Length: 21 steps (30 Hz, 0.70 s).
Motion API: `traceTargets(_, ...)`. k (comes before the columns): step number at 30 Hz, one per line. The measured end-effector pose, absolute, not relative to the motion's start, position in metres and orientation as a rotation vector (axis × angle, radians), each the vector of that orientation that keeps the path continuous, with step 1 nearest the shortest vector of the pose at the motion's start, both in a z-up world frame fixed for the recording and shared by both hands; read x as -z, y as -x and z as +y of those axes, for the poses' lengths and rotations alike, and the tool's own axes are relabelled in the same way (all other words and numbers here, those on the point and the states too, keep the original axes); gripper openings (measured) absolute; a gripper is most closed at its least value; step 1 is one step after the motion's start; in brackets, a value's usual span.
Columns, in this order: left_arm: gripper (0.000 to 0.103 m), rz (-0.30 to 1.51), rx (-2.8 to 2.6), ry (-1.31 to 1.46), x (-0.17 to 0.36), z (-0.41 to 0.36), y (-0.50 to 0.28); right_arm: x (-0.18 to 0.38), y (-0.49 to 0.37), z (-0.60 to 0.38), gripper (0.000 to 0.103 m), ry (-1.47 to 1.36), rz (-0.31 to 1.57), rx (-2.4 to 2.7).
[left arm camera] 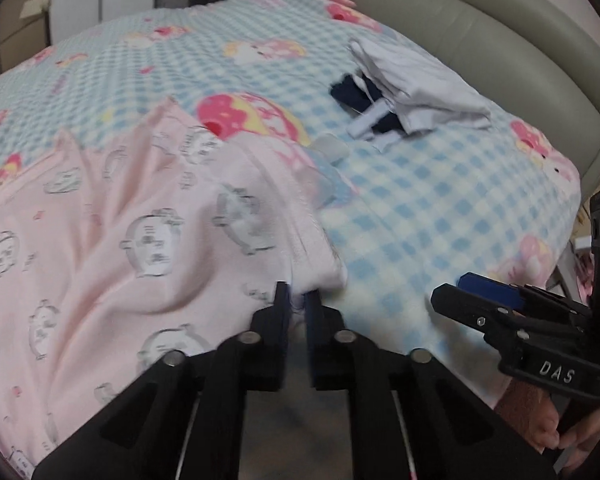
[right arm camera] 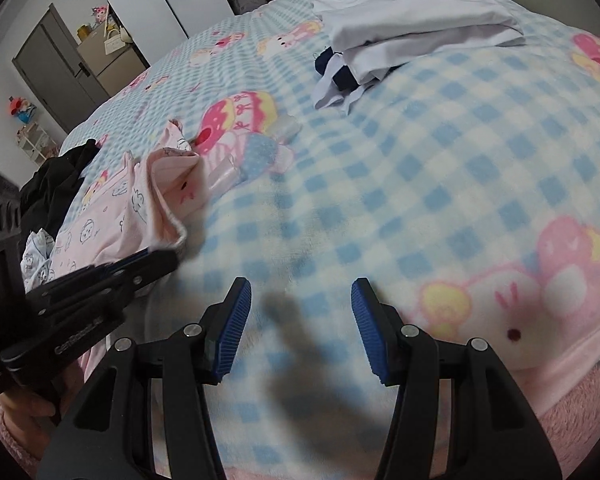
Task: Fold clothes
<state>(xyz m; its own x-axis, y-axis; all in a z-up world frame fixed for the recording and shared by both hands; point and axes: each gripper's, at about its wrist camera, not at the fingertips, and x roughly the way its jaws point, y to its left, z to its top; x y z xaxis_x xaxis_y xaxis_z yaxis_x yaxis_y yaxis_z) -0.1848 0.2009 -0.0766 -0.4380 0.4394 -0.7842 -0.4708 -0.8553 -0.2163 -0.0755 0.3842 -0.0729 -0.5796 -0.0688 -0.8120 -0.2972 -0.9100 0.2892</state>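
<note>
A pale pink garment (left arm camera: 112, 216) printed with grey cartoon faces lies rumpled on the checked blanket (left arm camera: 420, 208). In the left wrist view it fills the left half. My left gripper (left arm camera: 298, 300) is shut on its right-hand hem, a bunch of pink cloth pinched between the blue pads. The right wrist view shows the same garment (right arm camera: 160, 200) at the left with the left gripper (right arm camera: 168, 258) on its near edge. My right gripper (right arm camera: 302, 320) hovers open over bare blanket (right arm camera: 420, 180), nothing between its fingers. It also shows at the right edge of the left wrist view, right gripper (left arm camera: 452, 290).
A folded stack of white and navy clothes (left arm camera: 404, 84) (right arm camera: 400, 36) lies toward the far side, by a grey padded headboard (left arm camera: 500, 40). Dark clothing (right arm camera: 60, 184) is heaped at the left. A small pale packet (left arm camera: 330, 148) rests mid-bed. A cabinet (right arm camera: 60, 64) stands beyond the bed.
</note>
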Motion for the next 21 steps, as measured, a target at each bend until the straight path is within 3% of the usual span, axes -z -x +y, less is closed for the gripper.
traceTargets(12,0.005,-0.339,-2.453,1.109,0.012,0.052,0.213,0.058,0.106,0.351,0.054,1.434,0.514,-2.722)
traceTargets(21,0.005,-0.428,-2.629,1.258,0.04,-0.08,0.251,0.047,0.165,0.307,0.054,1.493,0.46,-2.811)
